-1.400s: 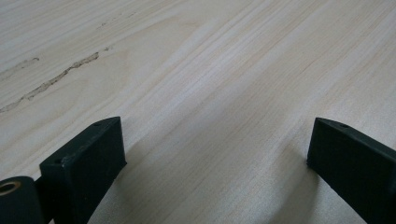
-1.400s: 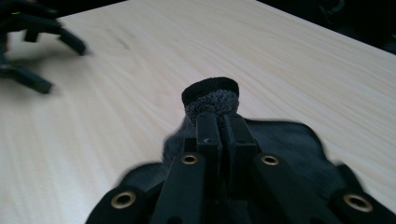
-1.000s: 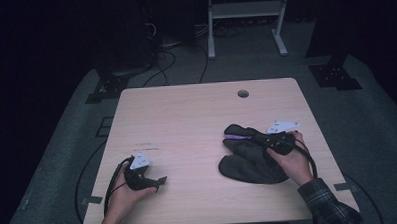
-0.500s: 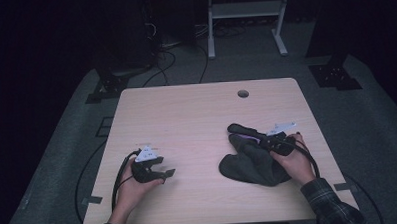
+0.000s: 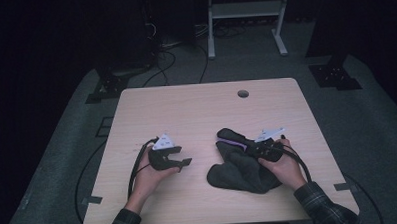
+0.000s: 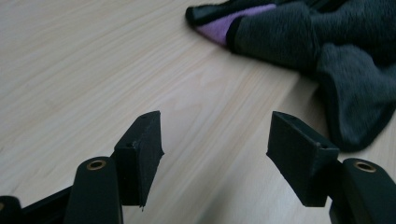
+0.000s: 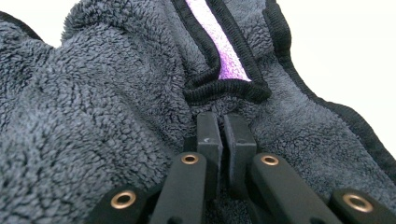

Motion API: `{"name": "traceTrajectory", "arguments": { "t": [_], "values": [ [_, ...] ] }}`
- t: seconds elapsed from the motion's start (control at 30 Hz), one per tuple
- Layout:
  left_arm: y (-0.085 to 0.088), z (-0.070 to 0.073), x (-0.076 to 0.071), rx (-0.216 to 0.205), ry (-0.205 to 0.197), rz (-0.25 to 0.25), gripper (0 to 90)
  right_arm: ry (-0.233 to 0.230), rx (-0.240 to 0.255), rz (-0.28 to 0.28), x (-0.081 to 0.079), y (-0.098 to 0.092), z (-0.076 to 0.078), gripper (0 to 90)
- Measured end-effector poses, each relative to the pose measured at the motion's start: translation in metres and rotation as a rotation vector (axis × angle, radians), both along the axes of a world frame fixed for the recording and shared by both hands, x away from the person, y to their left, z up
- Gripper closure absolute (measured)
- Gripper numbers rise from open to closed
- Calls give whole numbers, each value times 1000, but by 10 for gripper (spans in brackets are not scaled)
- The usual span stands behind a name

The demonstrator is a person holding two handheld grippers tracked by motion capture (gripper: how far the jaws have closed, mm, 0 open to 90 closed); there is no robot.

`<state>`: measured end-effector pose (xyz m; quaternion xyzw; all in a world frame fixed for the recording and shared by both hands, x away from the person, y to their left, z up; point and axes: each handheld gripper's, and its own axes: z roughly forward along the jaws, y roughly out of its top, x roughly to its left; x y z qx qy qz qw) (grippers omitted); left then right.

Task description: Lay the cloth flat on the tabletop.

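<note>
Pinching the crumpled dark grey fleece cloth with purple trim (image 5: 243, 165) at lower right, your right gripper (image 7: 223, 135) had clamped tight; your left gripper (image 6: 215, 140), jaws just narrowing yet empty, probably needed a free edge next.

The right gripper (image 7: 223, 122) has its two black jaws pressed nearly together on a fold of the dark grey fleece cloth (image 7: 107, 107) — just below the cloth's black-bound purple strip (image 7: 219, 46). Pale table (image 7: 345, 51) shows beyond the cloth's edge.
</note>
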<state>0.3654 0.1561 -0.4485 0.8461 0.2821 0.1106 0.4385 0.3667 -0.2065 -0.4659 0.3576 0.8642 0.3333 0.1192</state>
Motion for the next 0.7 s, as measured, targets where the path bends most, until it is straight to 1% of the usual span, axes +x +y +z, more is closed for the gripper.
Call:
{"name": "traceTrajectory", "arguments": {
  "t": [0.03,0.07,0.1,0.13,0.17,0.2,0.23,0.33,0.37,0.4,0.43,0.47,0.5,0.53,0.57,0.6,0.63,0.7],
  "values": [
    [0,0,0,0,0,0,347,0,0,4,0,1,0,856],
    [-4,0,3,-3,3,-10,347,0,0,4,0,1,0,856],
    [-13,0,9,-2,9,-26,346,1,4,5,0,1,0,843],
    [-18,0,12,-2,8,-32,346,1,9,7,1,0,0,823],
    [-23,-1,16,-7,6,-37,345,2,13,1,1,-1,1,774],
    [-23,-1,16,-7,6,-37,346,2,13,1,1,-1,1,774],
    [-33,-2,22,-10,9,-50,346,-10,18,-9,2,-5,3,718],
    [-47,-3,29,-15,8,-71,350,-32,60,-24,3,-12,11,666],
    [-47,-3,29,-15,8,-71,354,-32,60,-24,3,-12,11,666],
    [-56,-4,34,3,10,-88,354,-50,78,-30,5,-14,18,639],
    [-56,-4,34,3,10,-88,355,-61,96,-33,7,-15,21,634],
    [-60,-5,35,-5,16,-89,355,-61,96,-33,7,-15,21,634],
    [-67,-6,39,2,13,-102,361,-72,123,-40,12,-16,27,618],
    [-70,-7,41,-8,16,-109,366,-78,129,-39,14,-15,30,614],
    [-70,-7,41,-8,16,-109,370,-78,129,-39,14,-15,30,614],
    [-73,-7,43,-14,21,-112,370,-87,136,-39,17,-14,33,605],
    [-78,-9,47,-7,26,-127,378,-101,146,-30,24,-11,36,588],
    [-81,-11,51,-12,36,-136,379,-113,152,-22,33,-6,38,561]
  ]
}}
